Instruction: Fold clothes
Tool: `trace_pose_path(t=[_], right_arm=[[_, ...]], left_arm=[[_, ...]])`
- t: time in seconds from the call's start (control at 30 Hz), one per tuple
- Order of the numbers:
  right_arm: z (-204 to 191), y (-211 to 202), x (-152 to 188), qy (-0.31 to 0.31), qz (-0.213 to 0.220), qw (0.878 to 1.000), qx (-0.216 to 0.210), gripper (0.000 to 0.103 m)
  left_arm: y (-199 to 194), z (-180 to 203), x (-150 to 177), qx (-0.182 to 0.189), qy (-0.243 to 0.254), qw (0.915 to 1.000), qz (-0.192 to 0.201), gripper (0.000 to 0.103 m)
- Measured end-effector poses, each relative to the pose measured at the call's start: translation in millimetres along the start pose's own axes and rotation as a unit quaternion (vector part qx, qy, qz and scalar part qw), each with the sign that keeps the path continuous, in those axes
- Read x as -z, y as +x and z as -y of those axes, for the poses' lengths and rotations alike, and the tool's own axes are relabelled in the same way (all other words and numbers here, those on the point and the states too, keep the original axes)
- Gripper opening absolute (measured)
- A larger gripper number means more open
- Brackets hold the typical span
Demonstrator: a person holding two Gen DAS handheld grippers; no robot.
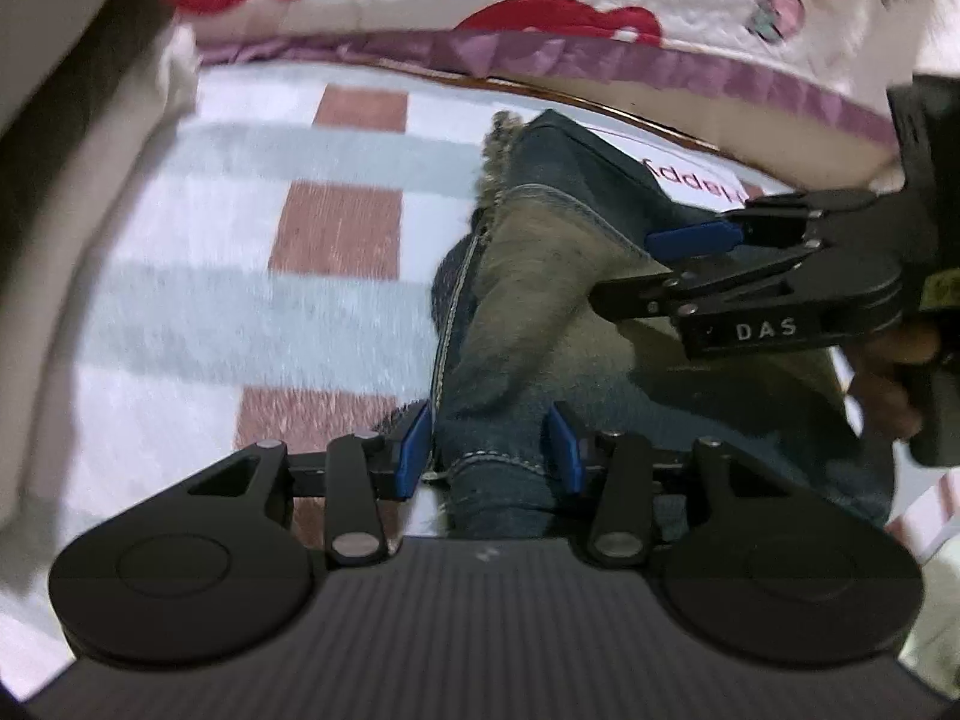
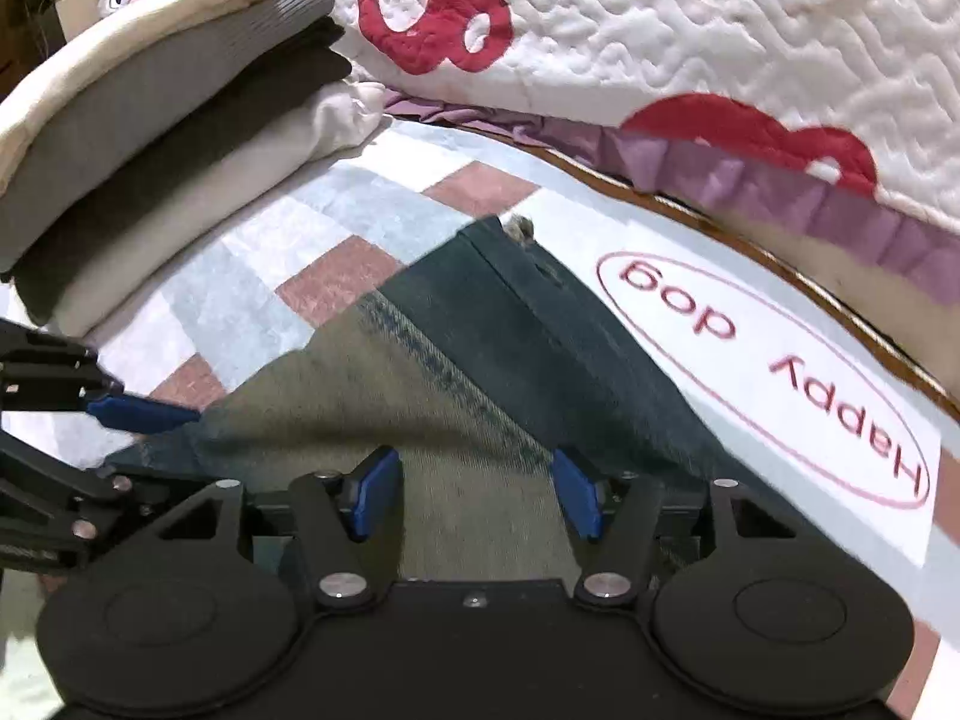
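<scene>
The jeans (image 2: 480, 360) are lying on the checked mat (image 1: 252, 228), partly folded, with their faded inner side turned up beside the "Happy dog" print (image 2: 774, 378). The left gripper (image 1: 489, 450) is gripping a bunched denim fold between its blue pads. The right gripper (image 2: 474, 489) is holding its jaws wide, the cloth lying loose between them. A stack of folded clothes (image 2: 150, 150) is sitting near the quilt (image 2: 690, 30).
</scene>
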State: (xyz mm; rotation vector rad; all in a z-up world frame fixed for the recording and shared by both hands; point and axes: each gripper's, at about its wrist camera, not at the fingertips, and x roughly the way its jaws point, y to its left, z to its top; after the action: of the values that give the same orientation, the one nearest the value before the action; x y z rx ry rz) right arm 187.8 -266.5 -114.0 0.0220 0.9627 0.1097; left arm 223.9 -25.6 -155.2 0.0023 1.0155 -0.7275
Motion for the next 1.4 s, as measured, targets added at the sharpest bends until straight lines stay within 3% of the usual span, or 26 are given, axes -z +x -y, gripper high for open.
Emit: trace_pose_path(t=[0.23,0.33,0.43,0.5,0.57,0.63,0.73,0.83,0.93,0.97,1.03,1.07,1.1,1.2,1.27,1.3,1.4], right_arm=[[1,14,-20,0.007,-0.014,1.000,-0.002,0.073],[15,9,-19,0.063,0.004,0.998,-0.024,0.073],[33,-8,-7,0.133,0.031,0.989,-0.050,0.057],[32,-42,17,0.169,0.064,0.981,-0.064,0.056],[28,-81,59,0.178,0.097,0.978,-0.050,0.056],[35,-113,110,0.201,0.113,0.973,-0.033,0.056],[67,-129,176,0.290,0.067,0.954,-0.020,0.058],[83,-138,205,0.359,0.066,0.930,-0.046,0.058],[88,-132,211,0.409,0.075,0.903,-0.109,0.061],[86,-126,209,0.413,0.070,0.901,-0.113,0.061],[81,-113,204,0.418,0.056,0.899,-0.115,0.062],[79,-107,201,0.418,0.049,0.900,-0.115,0.064],[78,-103,201,0.423,0.048,0.897,-0.117,0.068],[76,-95,202,0.450,0.054,0.882,-0.133,0.070],[73,-86,207,0.485,0.053,0.856,-0.172,0.074],[70,-79,211,0.507,0.046,0.836,-0.206,0.075],[66,-73,211,0.517,0.061,0.826,-0.218,0.076]], left_arm=[[2,-12,1,0.013,-0.049,0.9987,0.004,0.050],[1,-15,-1,0.000,-0.051,0.9985,0.016,0.050],[-2,-19,-1,-0.012,-0.062,0.9979,0.015,0.056],[-7,-18,-1,-0.022,-0.063,0.9977,0.015,0.054],[-10,-14,-1,-0.023,-0.048,0.9984,0.019,0.054],[-3,-15,-1,-0.001,-0.061,0.9981,0.007,0.055],[13,-24,-2,0.050,-0.113,0.9921,-0.017,0.058],[26,-30,-4,0.075,-0.142,0.9867,-0.029,0.066],[29,-38,-4,0.094,-0.178,0.9793,-0.026,0.064],[29,-40,-3,0.096,-0.179,0.9788,-0.025,0.062],[28,-37,-3,0.089,-0.161,0.9827,-0.022,0.051],[27,-35,-4,0.084,-0.147,0.9853,-0.019,0.035],[25,-30,-5,0.076,-0.130,0.9885,-0.014,0.032],[21,-15,-7,0.051,-0.079,0.9956,-0.001,0.031],[21,-12,-8,0.046,-0.068,0.9966,0.002,0.032],[22,-17,-7,0.055,-0.082,0.9951,-0.001,0.033],[31,-44,-3,0.107,-0.169,0.9796,-0.018,0.037]])
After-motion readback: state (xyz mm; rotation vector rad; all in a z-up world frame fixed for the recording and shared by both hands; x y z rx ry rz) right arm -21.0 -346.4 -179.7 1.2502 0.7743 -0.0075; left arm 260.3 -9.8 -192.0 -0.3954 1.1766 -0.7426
